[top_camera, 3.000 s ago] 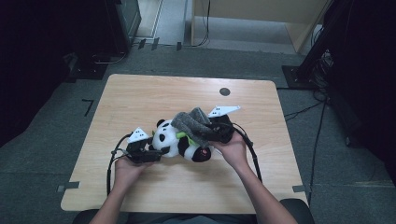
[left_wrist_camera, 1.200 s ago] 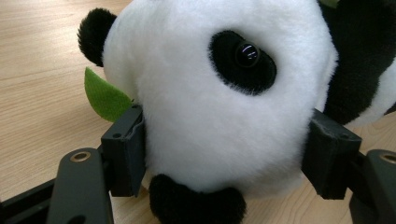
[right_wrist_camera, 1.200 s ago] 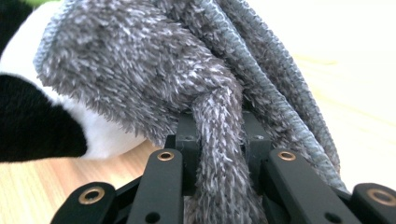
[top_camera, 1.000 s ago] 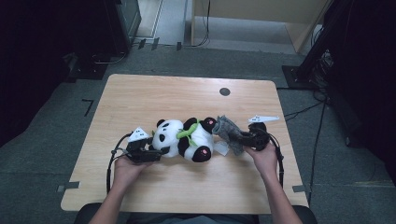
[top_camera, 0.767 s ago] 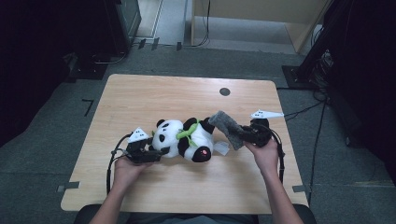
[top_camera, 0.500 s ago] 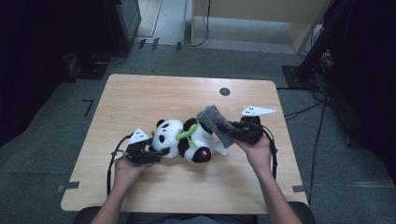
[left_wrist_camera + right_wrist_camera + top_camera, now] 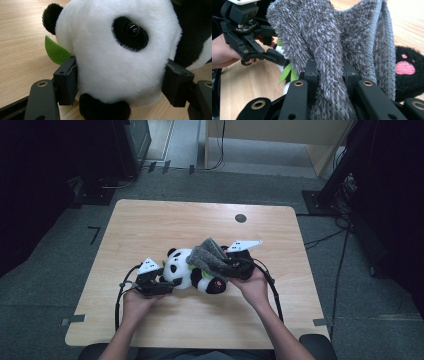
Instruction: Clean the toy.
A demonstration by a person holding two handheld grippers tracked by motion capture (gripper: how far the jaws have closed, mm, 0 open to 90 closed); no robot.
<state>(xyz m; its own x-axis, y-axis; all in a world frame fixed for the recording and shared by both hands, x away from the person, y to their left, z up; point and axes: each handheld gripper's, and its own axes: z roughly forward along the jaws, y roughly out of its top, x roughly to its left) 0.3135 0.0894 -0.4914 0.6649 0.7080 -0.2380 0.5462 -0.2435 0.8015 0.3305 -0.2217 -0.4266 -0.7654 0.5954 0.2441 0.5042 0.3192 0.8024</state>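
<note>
Panda plush [image 7: 192, 270] lies on the wooden table [image 7: 150, 225], its white head squeezed between the jaws of the left gripper [image 7: 159, 285]; in the left gripper view both pads press into the fur on either side of the head, with a green felt leaf [image 7: 56, 51] just outside one jaw. Fuzzy grey garment [image 7: 209, 257] is pinched tight between the nearly closed jaws of the right gripper [image 7: 231, 267], which have just been easing open slightly; the cloth drapes ahead of those jaws over the panda's body, a pink-padded black paw [image 7: 407, 72] just beside them
</note>
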